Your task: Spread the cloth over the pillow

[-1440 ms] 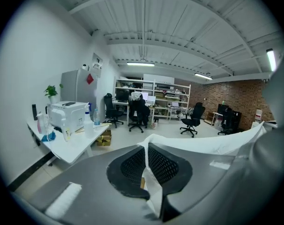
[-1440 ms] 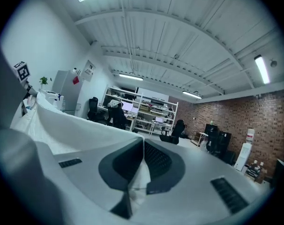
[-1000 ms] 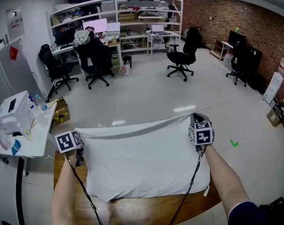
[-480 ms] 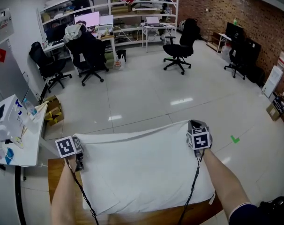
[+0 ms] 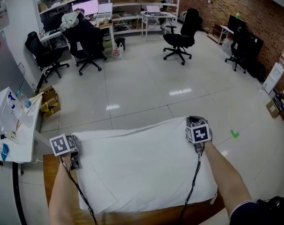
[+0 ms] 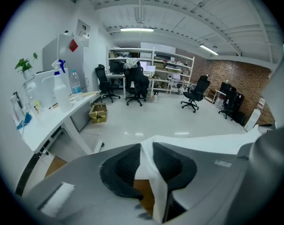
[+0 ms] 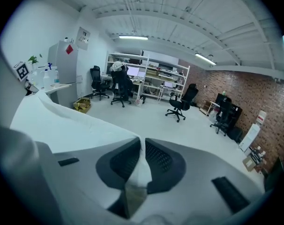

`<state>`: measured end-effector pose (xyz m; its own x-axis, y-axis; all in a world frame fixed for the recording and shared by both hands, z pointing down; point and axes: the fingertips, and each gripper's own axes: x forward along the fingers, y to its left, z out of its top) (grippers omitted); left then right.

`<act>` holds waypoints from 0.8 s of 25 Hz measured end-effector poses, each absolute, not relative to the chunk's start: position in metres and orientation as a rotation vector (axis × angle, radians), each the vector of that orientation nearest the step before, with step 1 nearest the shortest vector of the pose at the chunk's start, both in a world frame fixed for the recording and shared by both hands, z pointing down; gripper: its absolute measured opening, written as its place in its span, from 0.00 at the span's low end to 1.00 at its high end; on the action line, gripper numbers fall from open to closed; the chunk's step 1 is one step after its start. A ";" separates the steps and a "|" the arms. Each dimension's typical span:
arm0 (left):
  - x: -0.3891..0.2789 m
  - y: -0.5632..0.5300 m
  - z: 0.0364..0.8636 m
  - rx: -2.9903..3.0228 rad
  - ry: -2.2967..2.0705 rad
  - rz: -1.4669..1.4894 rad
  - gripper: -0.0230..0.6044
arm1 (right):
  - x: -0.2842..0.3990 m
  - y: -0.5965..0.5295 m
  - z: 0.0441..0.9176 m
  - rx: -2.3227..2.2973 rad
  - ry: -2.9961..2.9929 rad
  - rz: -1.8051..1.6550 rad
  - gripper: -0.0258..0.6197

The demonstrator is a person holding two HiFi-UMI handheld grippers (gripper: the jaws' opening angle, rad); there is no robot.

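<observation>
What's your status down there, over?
Left gripper and right gripper: jaws have just been opening, a cloth corner between each pair. Cloth spread over pillow. Nothing in the way.

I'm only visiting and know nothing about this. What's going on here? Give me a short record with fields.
place: office, wooden table
cloth: white, draped over the pillow, which it hides
left gripper: jaws have just been opening, cloth corner loose between them
right gripper: jaws have just begun opening, pads touching the other far corner
held by: a person's two hands
</observation>
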<state>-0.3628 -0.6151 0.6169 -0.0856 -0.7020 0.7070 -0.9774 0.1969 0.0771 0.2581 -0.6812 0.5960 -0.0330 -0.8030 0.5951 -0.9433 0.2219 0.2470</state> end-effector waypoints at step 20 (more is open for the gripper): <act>-0.308 -0.582 0.566 1.824 -1.803 0.607 0.26 | 0.233 -0.649 0.501 1.741 -2.087 0.172 0.17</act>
<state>-0.3078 -0.5825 0.5664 0.0229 -0.7760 0.6303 -0.9992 0.0029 0.0399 0.2335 -0.6485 0.5013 -0.1316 -0.9119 0.3887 -0.9633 0.2102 0.1671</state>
